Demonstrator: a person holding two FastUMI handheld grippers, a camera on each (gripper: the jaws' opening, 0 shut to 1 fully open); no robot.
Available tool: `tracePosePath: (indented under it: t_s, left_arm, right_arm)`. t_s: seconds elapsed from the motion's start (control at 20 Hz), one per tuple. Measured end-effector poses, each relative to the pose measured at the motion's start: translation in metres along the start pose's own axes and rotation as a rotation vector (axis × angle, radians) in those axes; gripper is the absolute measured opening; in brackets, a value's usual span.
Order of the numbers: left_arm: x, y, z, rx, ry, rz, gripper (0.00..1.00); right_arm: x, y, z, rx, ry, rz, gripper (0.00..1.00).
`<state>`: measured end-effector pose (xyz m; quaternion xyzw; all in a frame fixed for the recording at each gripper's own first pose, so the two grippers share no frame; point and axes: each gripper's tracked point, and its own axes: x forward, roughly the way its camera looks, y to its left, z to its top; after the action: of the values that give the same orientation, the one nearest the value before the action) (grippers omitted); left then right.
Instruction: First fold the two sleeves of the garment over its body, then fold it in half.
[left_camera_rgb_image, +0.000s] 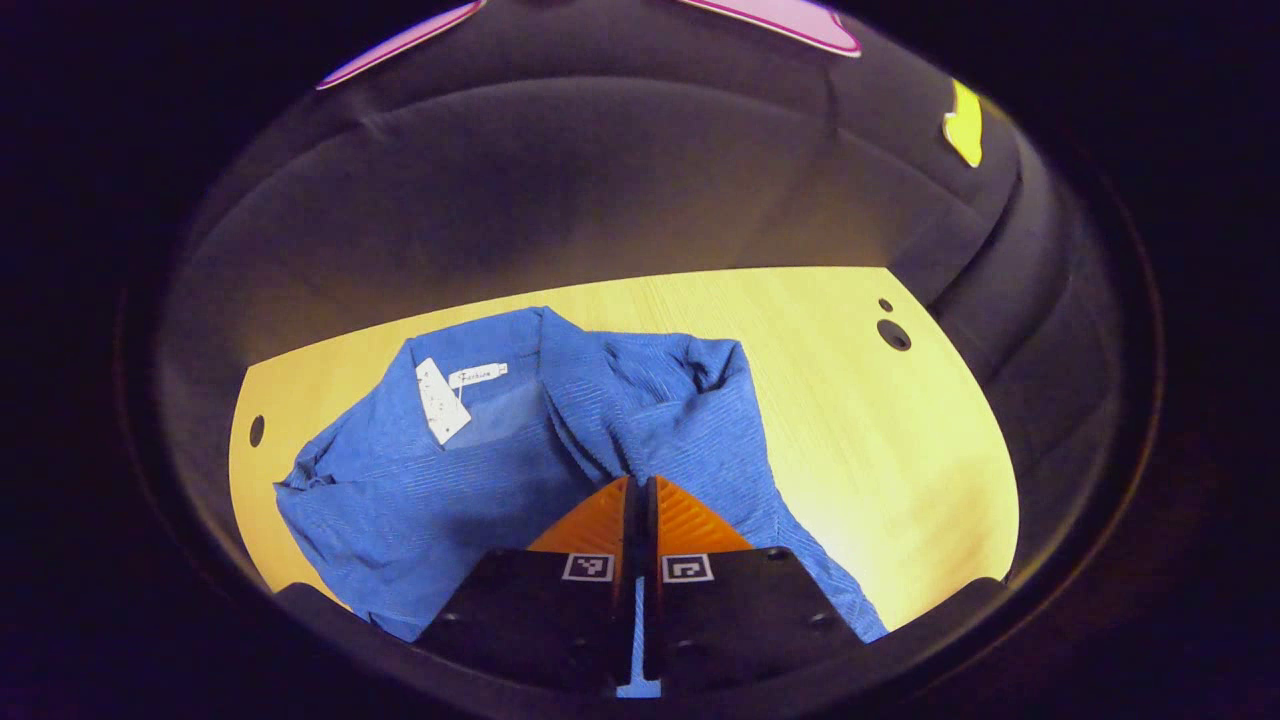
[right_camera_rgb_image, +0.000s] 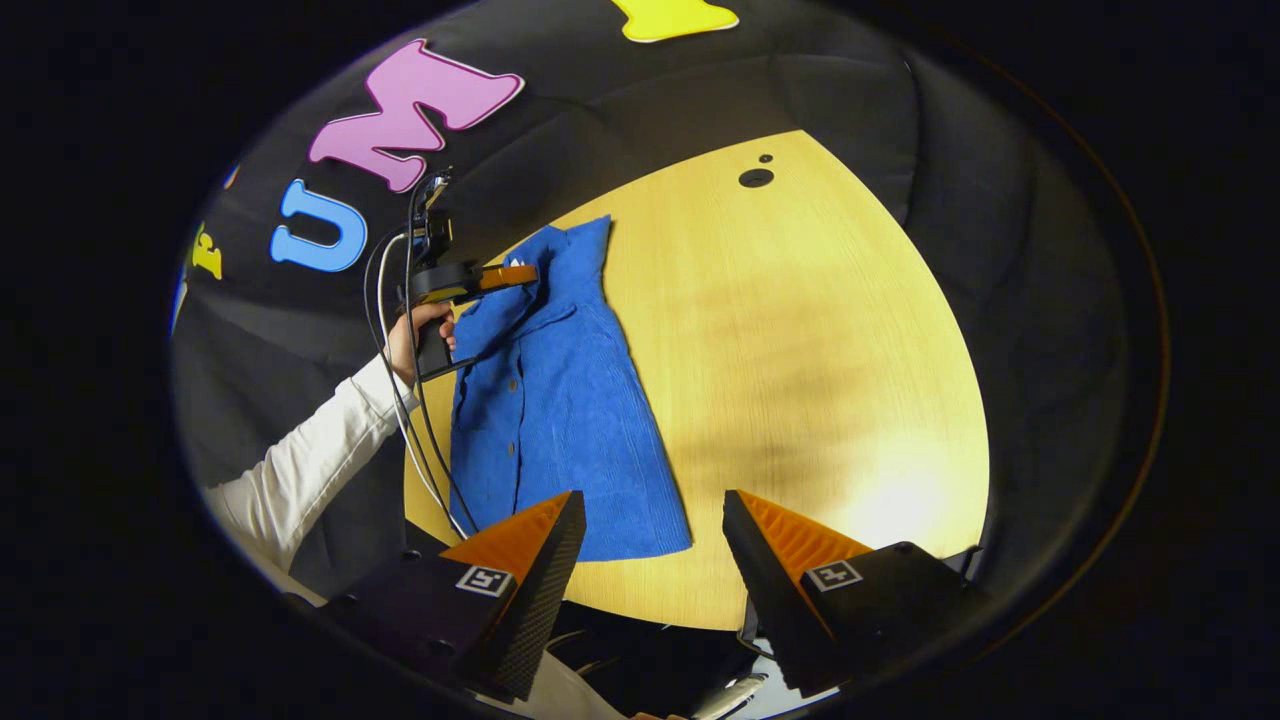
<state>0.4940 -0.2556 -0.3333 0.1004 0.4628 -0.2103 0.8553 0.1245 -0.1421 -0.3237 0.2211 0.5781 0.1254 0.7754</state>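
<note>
We see one blue garment (left_camera_rgb_image: 560, 440) lying on the yellow tabletop (left_camera_rgb_image: 860, 420), collar end away from us in the left gripper view, with two white tags (left_camera_rgb_image: 440, 400) at the neck. Its long axis runs from that collar toward the hem, which in the right gripper view ends near the tabletop's near edge.

The left tool (left_camera_rgb_image: 640, 490) has its two fingers pressed together with a fold of blue cloth rising between the tips, so we judge it is pinching the garment. In the right gripper view we see that same tool (right_camera_rgb_image: 505, 275) farther off, held by a hand (right_camera_rgb_image: 415, 335) in a white sleeve (right_camera_rgb_image: 300, 460), up at the collar end with the fabric lifted there. Whether the pinched piece is a sleeve or a shoulder edge we cannot tell.

The right tool (right_camera_rgb_image: 650, 520) has its fingers spread wide and holds nothing. It hovers above the hem end, with the garment's lower edge just beyond its own left finger.

So the relation that matters: the garment lies ahead and to the left of the right tool, while the left tool already has hold of it at the far end.

We count one garment, two tools, two tags, and three dark holes (left_camera_rgb_image: 893, 334) in the tabletop.
</note>
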Motion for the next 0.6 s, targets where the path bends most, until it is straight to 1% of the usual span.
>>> tracePosePath:
  t_s: [0.05, 0.1, 0.15, 0.2, 0.25, 0.3, 0.35, 0.4, 0.45, 0.5, 0.6]
  left_arm:
    - [0.005, -0.012, -0.003, 0.02, 0.01, -0.039, 0.02]
    - [0.009, -0.026, -0.005, 0.017, 0.011, -0.087, 0.09]
    - [0.007, -0.039, -0.004, 0.006, 0.006, -0.121, 0.09]
    - [0.007, -0.046, -0.001, -0.004, -0.002, -0.146, 0.26]
    - [0.005, -0.052, 0.002, -0.007, -0.01, -0.154, 0.43]
    - [0.001, -0.054, 0.004, -0.002, -0.022, -0.141, 0.65]
    - [-0.003, -0.054, 0.007, 0.001, -0.04, -0.125, 0.74]
    - [-0.01, -0.056, 0.012, -0.001, -0.064, -0.124, 0.76]
    - [-0.019, -0.062, 0.015, -0.009, -0.083, -0.138, 0.73]
    - [-0.03, -0.065, 0.015, -0.019, -0.097, -0.142, 0.81]
    - [-0.059, -0.053, 0.008, -0.04, -0.105, -0.105, 0.84]
  right_arm:
    - [0.002, -0.001, -0.002, 0.005, 0.005, 0.0, 0.9]
    - [0.003, -0.002, -0.004, 0.008, 0.009, 0.002, 0.9]
    - [0.004, -0.002, -0.006, 0.007, 0.012, 0.005, 0.9]
    - [0.002, -0.003, -0.008, 0.004, 0.015, 0.007, 0.9]
    - [0.002, -0.004, -0.008, -0.001, 0.017, 0.007, 0.9]
    - [0.002, -0.003, -0.008, -0.003, 0.016, 0.008, 0.9]
    - [0.001, -0.003, -0.007, -0.001, 0.011, 0.01, 0.9]
    - [0.002, -0.002, -0.006, 0.0, 0.007, 0.012, 0.9]
    - [0.004, -0.002, -0.006, 0.001, 0.003, 0.009, 0.9]
    - [0.007, -0.001, -0.005, 0.0, 0.001, 0.005, 0.9]
    - [0.014, 0.009, -0.006, -0.014, 0.0, 0.007, 0.9]
